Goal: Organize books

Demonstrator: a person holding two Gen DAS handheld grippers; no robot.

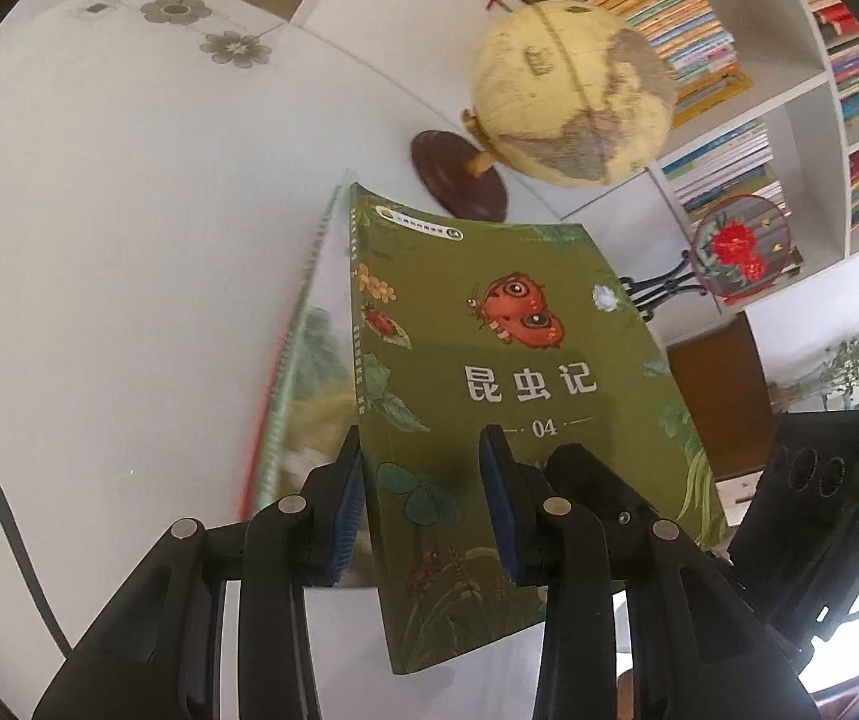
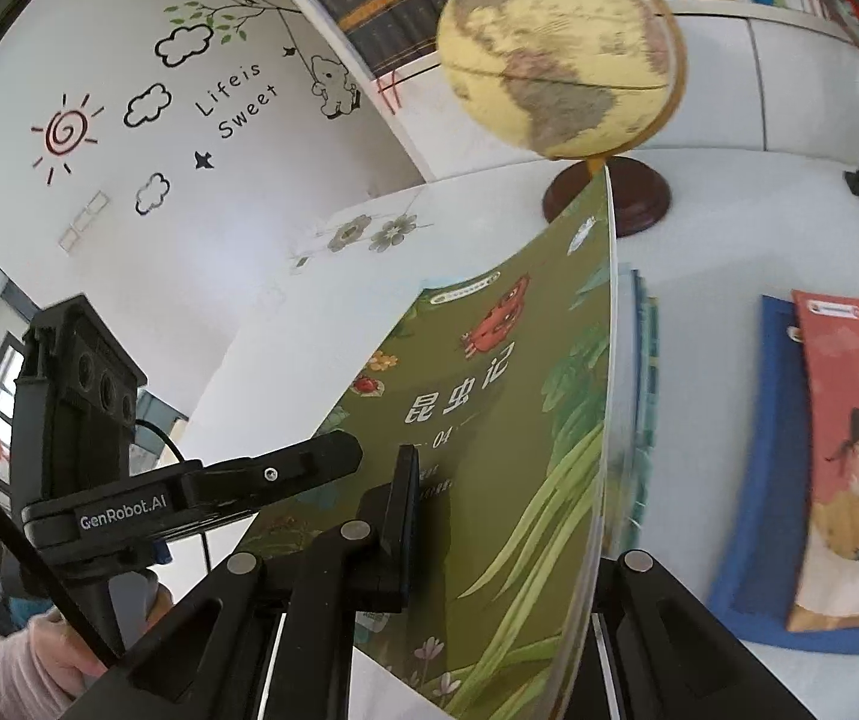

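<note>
A green book (image 1: 489,360) with a red butterfly and white characters on its cover is held up over the white table (image 1: 129,240) by both grippers. My left gripper (image 1: 423,444) is shut on its lower edge, one blue pad on the cover and the other behind the spine. My right gripper (image 2: 507,468) is shut on the same green book (image 2: 489,420), which stands edge-on there; one finger (image 2: 405,504) presses the cover and the other is hidden behind it. A second, blurred book (image 1: 303,372) shows behind the green one. I cannot tell if it is gripped.
A yellow globe (image 1: 573,96) on a dark round base stands just beyond the book. White shelves full of books (image 1: 723,168) rise behind it, with a red fan ornament (image 1: 735,246) on a black stand. A pink book (image 2: 855,456) lies on a blue one (image 2: 759,480) at the right.
</note>
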